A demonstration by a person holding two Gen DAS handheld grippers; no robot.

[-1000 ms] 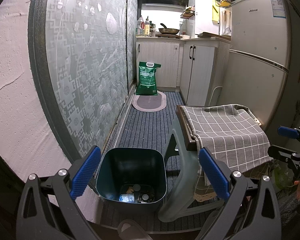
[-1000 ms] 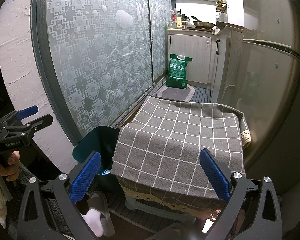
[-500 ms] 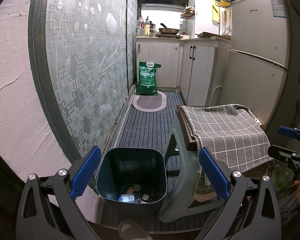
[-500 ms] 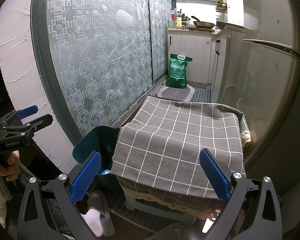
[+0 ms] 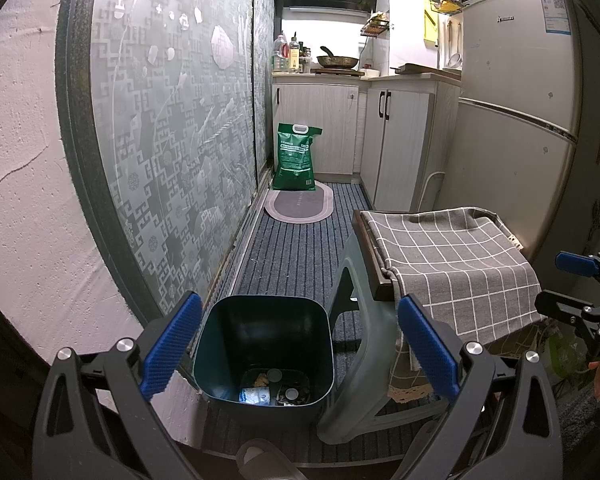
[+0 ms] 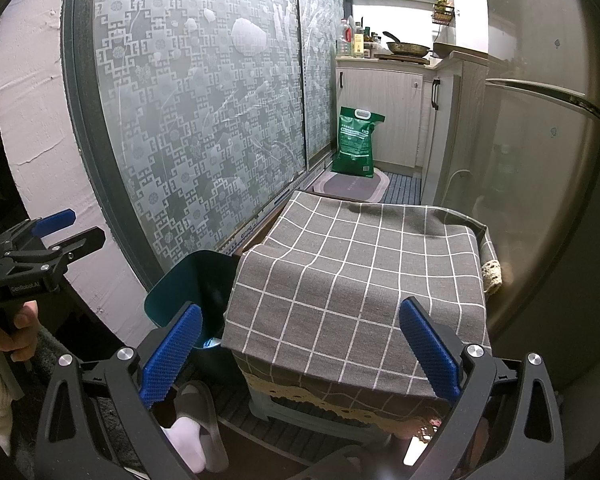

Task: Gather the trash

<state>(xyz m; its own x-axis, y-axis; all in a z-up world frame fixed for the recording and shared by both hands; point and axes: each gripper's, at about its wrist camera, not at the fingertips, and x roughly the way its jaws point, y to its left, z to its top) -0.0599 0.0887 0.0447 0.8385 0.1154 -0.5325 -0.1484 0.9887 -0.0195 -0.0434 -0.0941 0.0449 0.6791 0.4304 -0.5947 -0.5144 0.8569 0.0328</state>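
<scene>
A dark green trash bin (image 5: pixel 220 356) stands on the floor between the frosted glass door and a stool. Several bits of trash (image 5: pixel 274 386) lie at its bottom. My left gripper (image 5: pixel 298 346) is open and empty, held above the bin's near side. My right gripper (image 6: pixel 300 346) is open and empty, above the near edge of a grey checked cloth (image 6: pixel 356 276) that covers the stool. The bin's rim also shows in the right wrist view (image 6: pixel 180 284). The right gripper shows in the left wrist view (image 5: pixel 580 284), and the left gripper in the right wrist view (image 6: pixel 54 232).
A grey plastic stool (image 5: pixel 352 360) stands right of the bin. A fridge (image 5: pixel 512 120) is on the right, a frosted glass door (image 5: pixel 172 140) on the left. A green bag (image 5: pixel 296 158) and an oval mat (image 5: pixel 298 208) lie by the far cabinets. A slippered foot (image 6: pixel 196 428) is near the bin.
</scene>
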